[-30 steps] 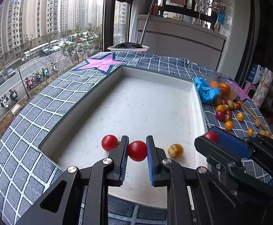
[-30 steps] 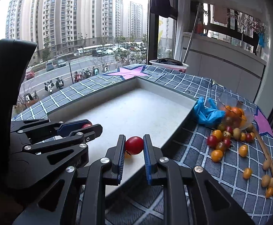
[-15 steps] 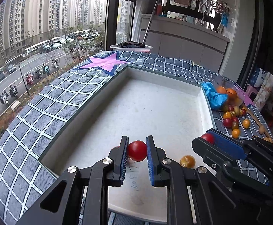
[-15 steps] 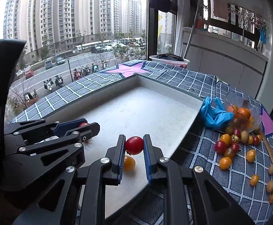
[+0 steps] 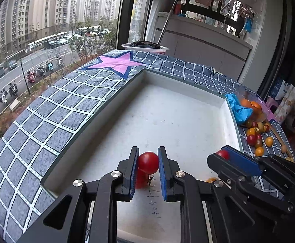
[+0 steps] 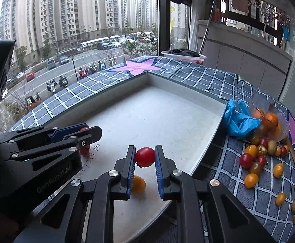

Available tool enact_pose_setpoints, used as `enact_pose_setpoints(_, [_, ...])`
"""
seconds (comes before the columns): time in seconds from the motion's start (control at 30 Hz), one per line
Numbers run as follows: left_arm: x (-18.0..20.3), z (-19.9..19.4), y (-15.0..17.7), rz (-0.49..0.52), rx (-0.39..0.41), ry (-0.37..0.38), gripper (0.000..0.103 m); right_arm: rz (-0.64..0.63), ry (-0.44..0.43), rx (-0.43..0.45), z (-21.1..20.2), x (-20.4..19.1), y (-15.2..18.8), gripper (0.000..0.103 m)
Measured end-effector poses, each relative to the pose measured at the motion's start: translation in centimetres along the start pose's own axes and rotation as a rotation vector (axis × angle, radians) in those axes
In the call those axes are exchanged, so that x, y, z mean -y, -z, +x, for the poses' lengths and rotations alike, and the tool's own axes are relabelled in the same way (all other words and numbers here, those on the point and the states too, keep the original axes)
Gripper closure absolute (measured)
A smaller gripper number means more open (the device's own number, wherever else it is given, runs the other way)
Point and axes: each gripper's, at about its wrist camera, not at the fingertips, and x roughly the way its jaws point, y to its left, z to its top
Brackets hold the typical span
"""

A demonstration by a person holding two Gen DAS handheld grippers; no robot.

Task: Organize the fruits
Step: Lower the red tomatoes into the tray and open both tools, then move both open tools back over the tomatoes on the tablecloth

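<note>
Left gripper (image 5: 148, 163) clamps a red cherry tomato (image 5: 148, 161); right gripper (image 6: 145, 158) clamps a second red tomato (image 6: 145, 157). Both hang over the near end of the white tray (image 5: 187, 85), its floor straight below. One red (image 5: 141, 179) and one yellow tomato (image 6: 138, 184) already lie there (possibly more, hidden). Skins glossy, round; tray matte, shallow-walled. Loose heap (image 6: 258, 160) waits on the checked cloth.
</note>
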Motion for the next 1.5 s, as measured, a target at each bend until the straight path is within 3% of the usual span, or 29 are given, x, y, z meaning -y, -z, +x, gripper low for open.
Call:
enact_pose_setpoints(0.47, [0.4,1.2,-0.3,0.012,-0.035,0.008,0.082,0.026,-0.008,-0.072,1.6,0.5,-0.1,0.078])
enact_pose_setpoints(0.53, [0.4,1.3,-0.4,0.008,-0.043,0.018,0.058,0.012,-0.010,-0.075,1.7,0.3,-0.1,0.071])
enact_pose_setpoints(0.57, [0.3,1.2,-0.4,0.001,-0.032,-0.001,0.037,0.005,-0.001,-0.075,1.7,0.1,-0.1,0.070])
enact_pose_setpoints(0.6, [0.1,1.0,-0.5,-0.006,-0.023,-0.003,0.031,-0.001,0.001,-0.074,1.7,0.0,-0.2,0.065])
enact_pose_setpoints(0.9, [-0.4,0.4,-0.5,-0.033,0.002,0.004,0.031,0.056,0.041,-0.006,0.3,1.1,-0.1,0.061])
enact_pose_setpoints(1.0, [-0.6,0.1,-0.2,-0.048,0.000,-0.005,0.031,0.063,0.050,0.000,-0.1,1.1,0.1,0.050])
enact_pose_setpoints(1.1, [-0.2,-0.7,0.1,-0.044,0.016,-0.008,0.031,0.056,0.059,0.027,-1.1,1.2,0.5,0.048])
enact_pose_setpoints(1.33, [2.9,-2.8,0.8,0.017,0.044,0.026,0.031,0.072,0.107,0.084,-4.5,2.9,2.1,0.043])
enact_pose_setpoints(1.5, [7.8,-3.9,2.4,0.138,0.035,0.081,0.031,0.078,0.181,0.066,-6.6,5.8,4.6,0.038])
